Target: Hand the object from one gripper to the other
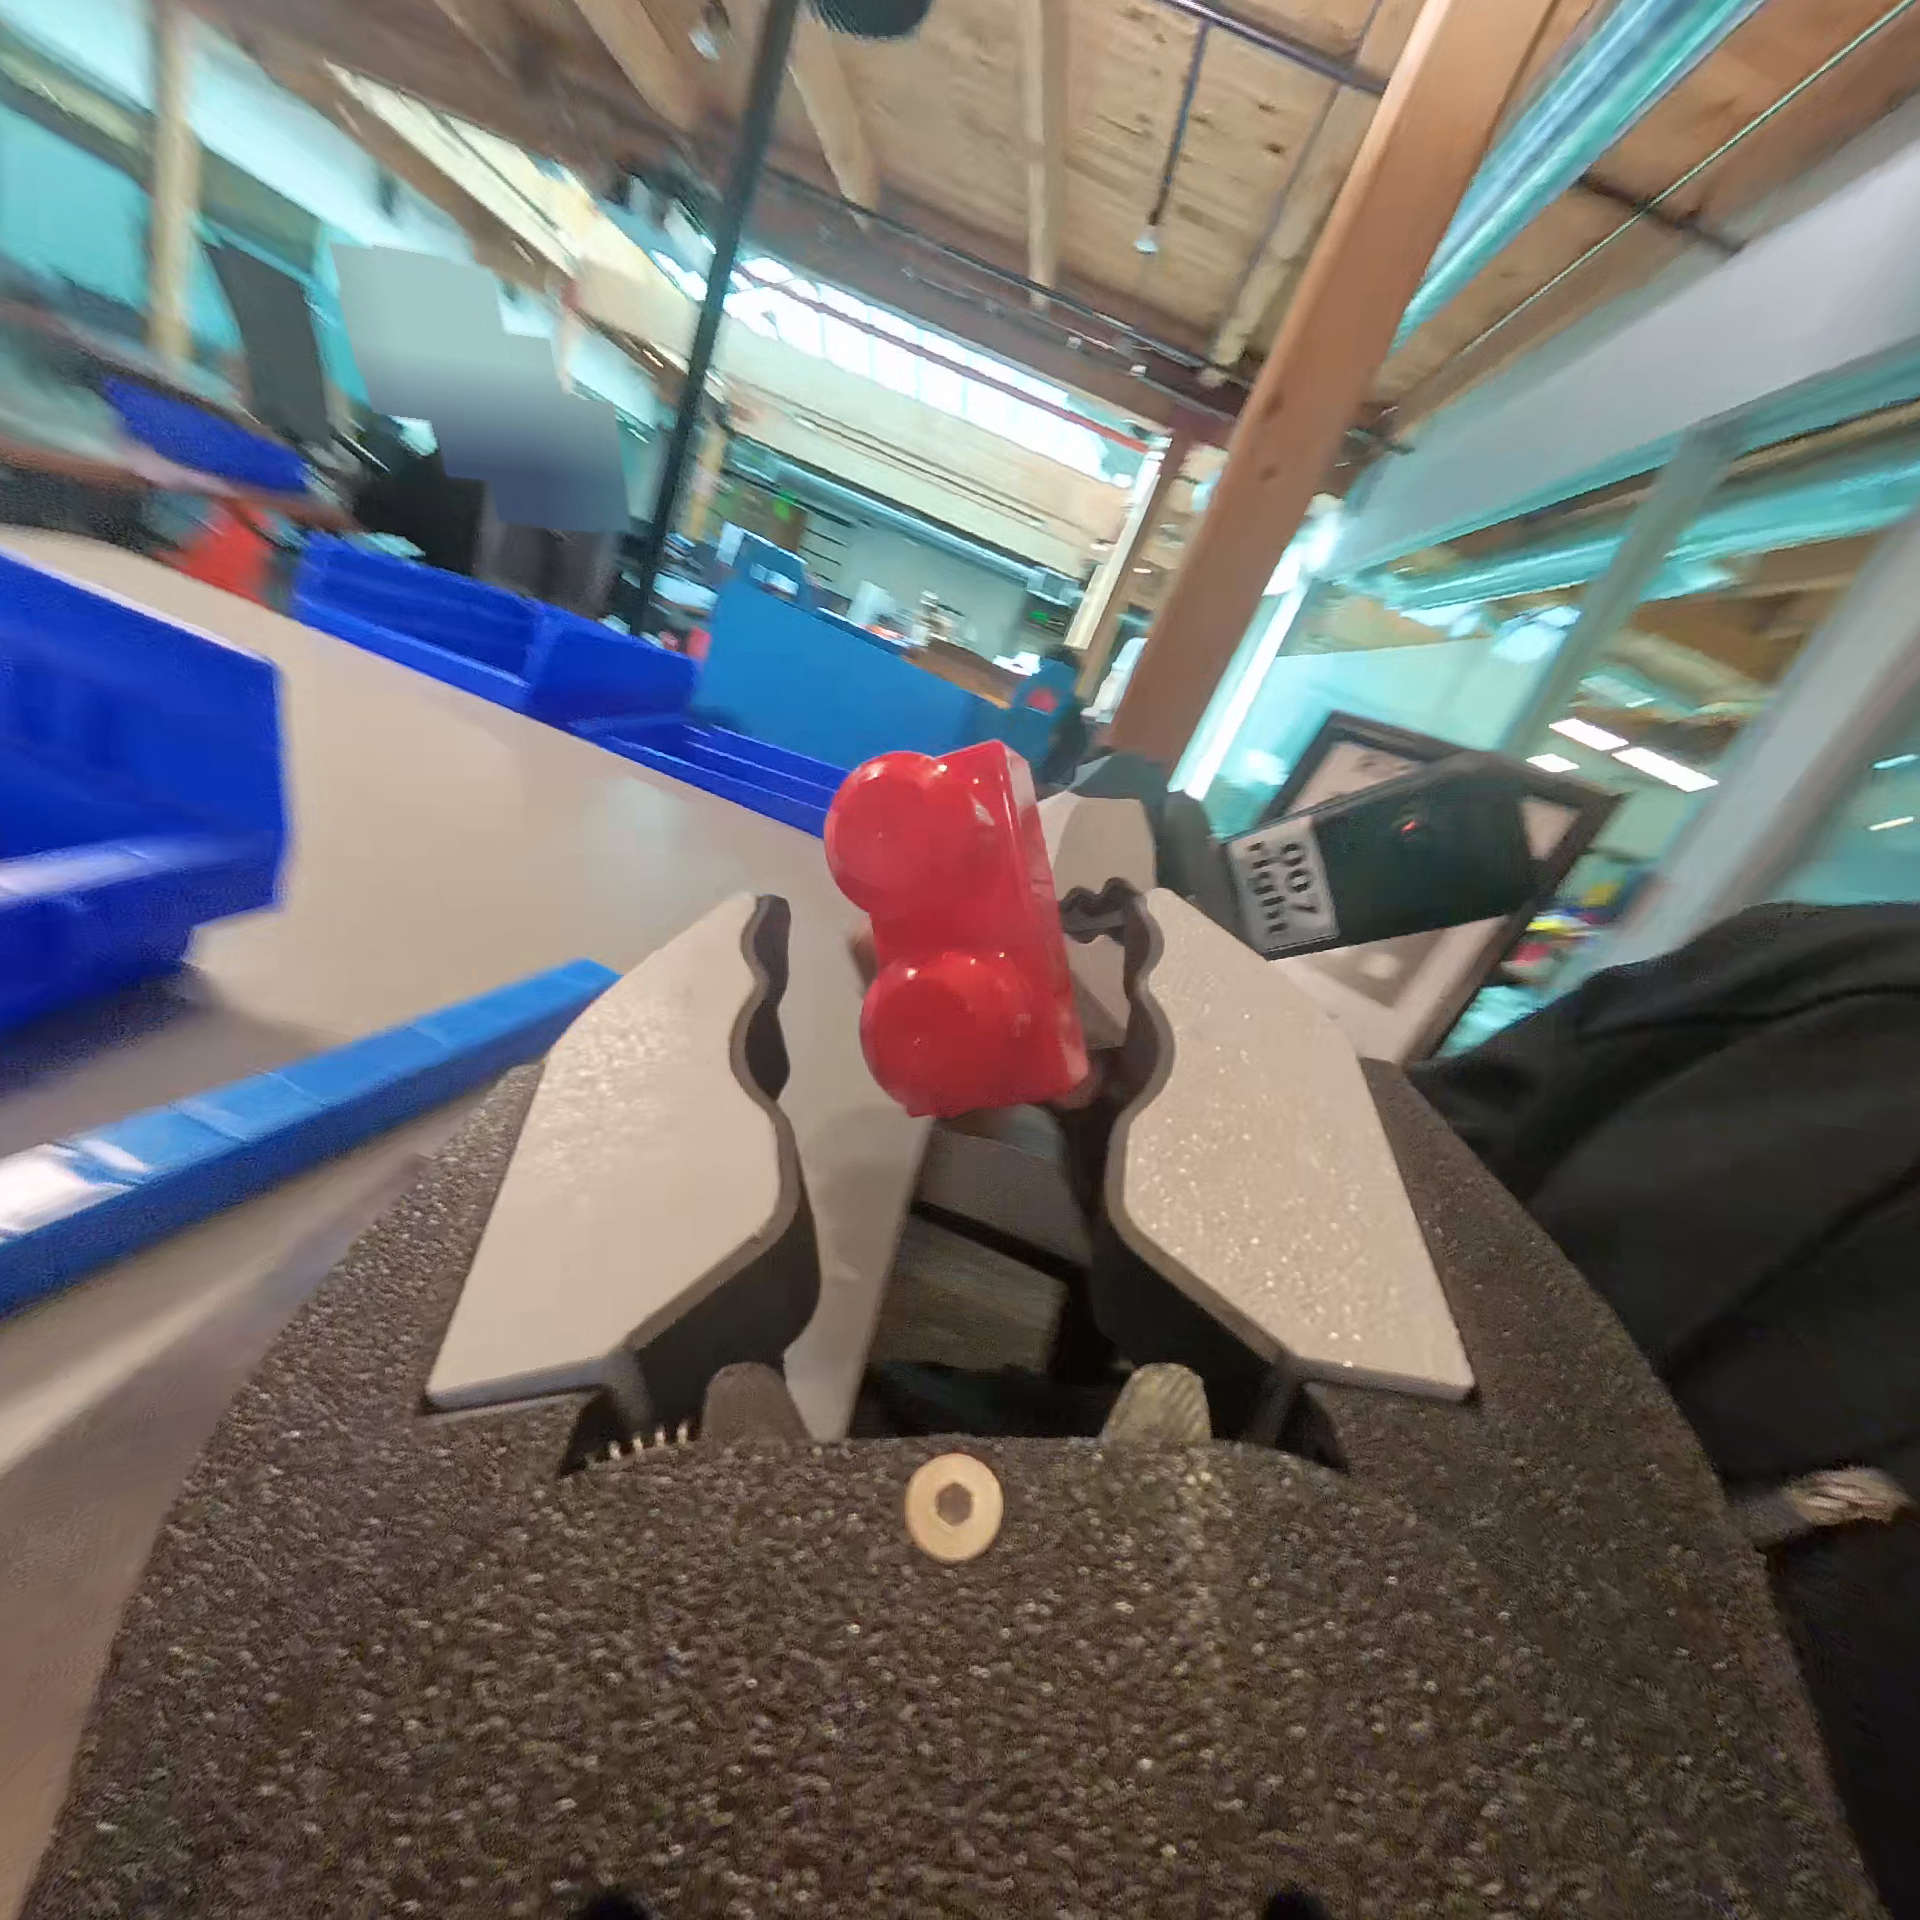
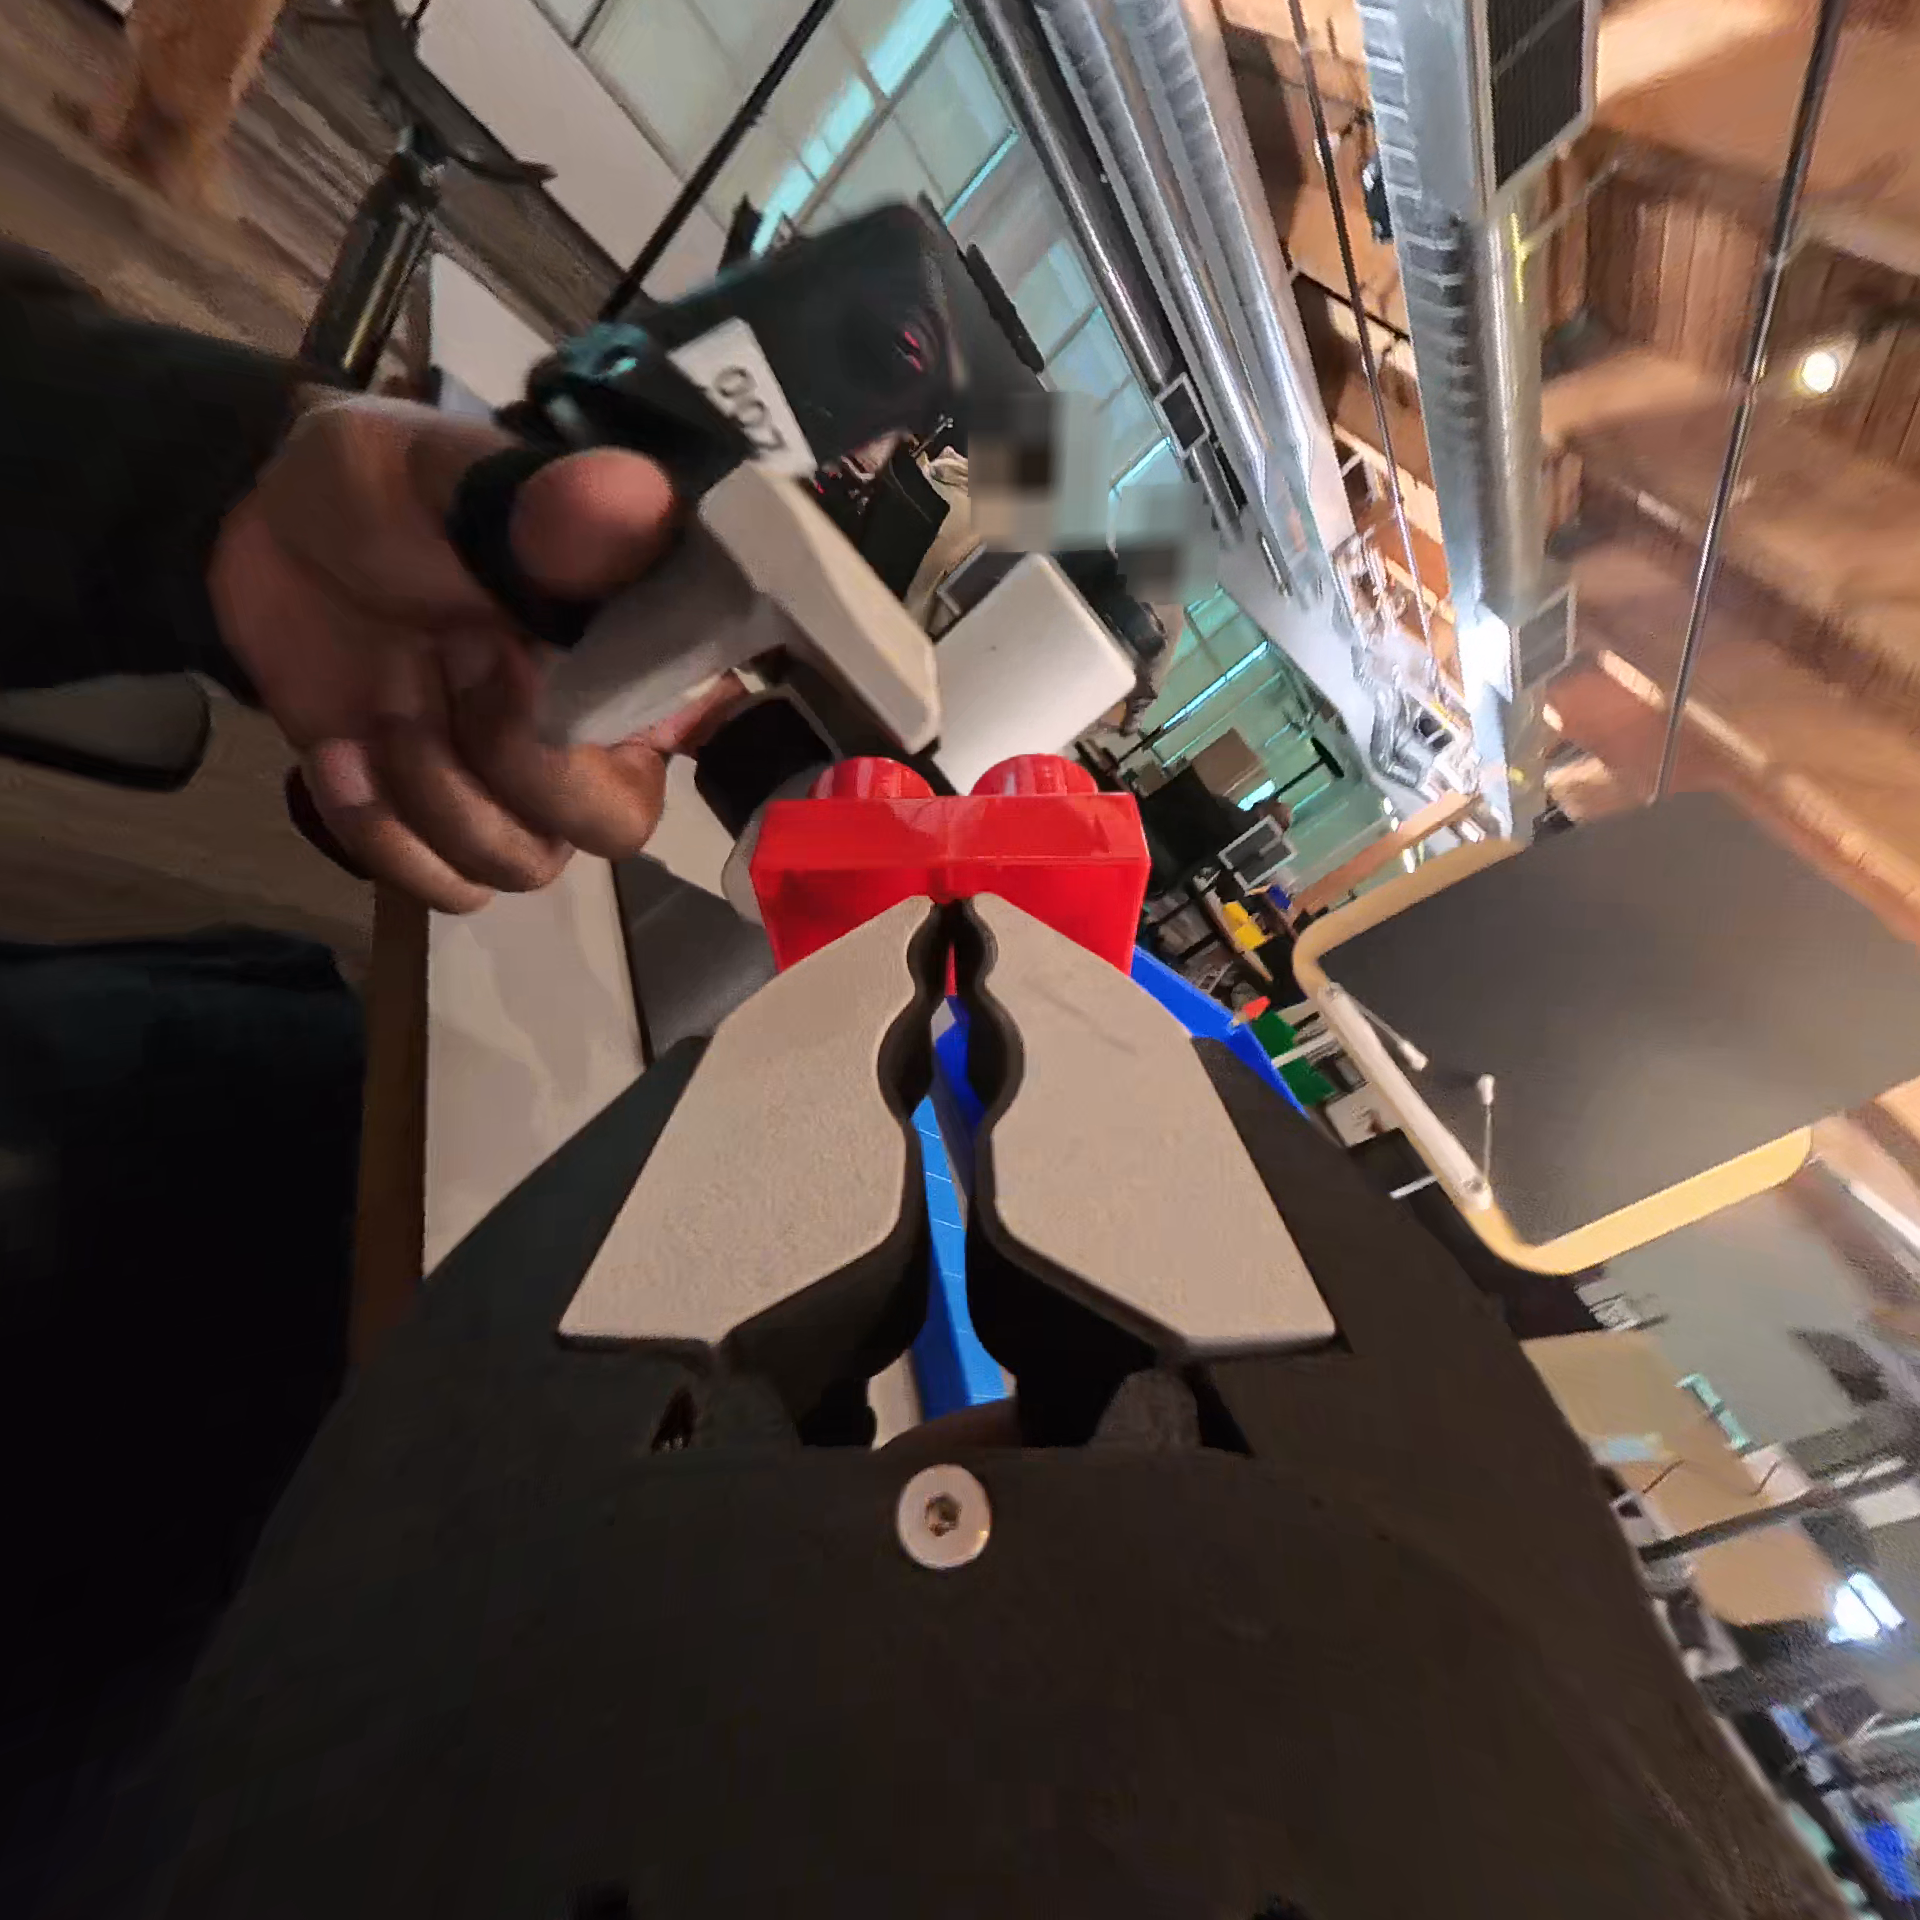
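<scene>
The handover itself is being carried out in mid-air, above the pale tabletop (image 1: 436, 831). The red block (image 2: 945, 862) is being pinched by the right gripper (image 2: 951, 920), whose fingers are drawn nearly together on a thin lower edge or wall of the block, as shown in the right wrist view. In the left wrist view the left gripper (image 1: 945, 935) is being held with its fingers spread wide, one on each side of the same block (image 1: 951, 935), and no contact between its fingers and the block can be made out. The step in hand is judged to be the receiving gripper being placed around the block while the giving gripper is gripping it.

The next move is judged to call for the left fingers to be closed squarely on the block's flat sides, and only then for the right fingers to be parted and drawn back, so that the block is never left unheld.

The block is being seen as a glossy red plastic toy brick with two rounded studs on one face and a hollow, thin-walled underside. It is being held tilted in the left wrist view, studs turned toward the left. Blue bins (image 1: 135, 790) are being seen on the tabletop behind, blurred. The left gripper is being gripped by a person's hand (image 2: 416, 665).
</scene>
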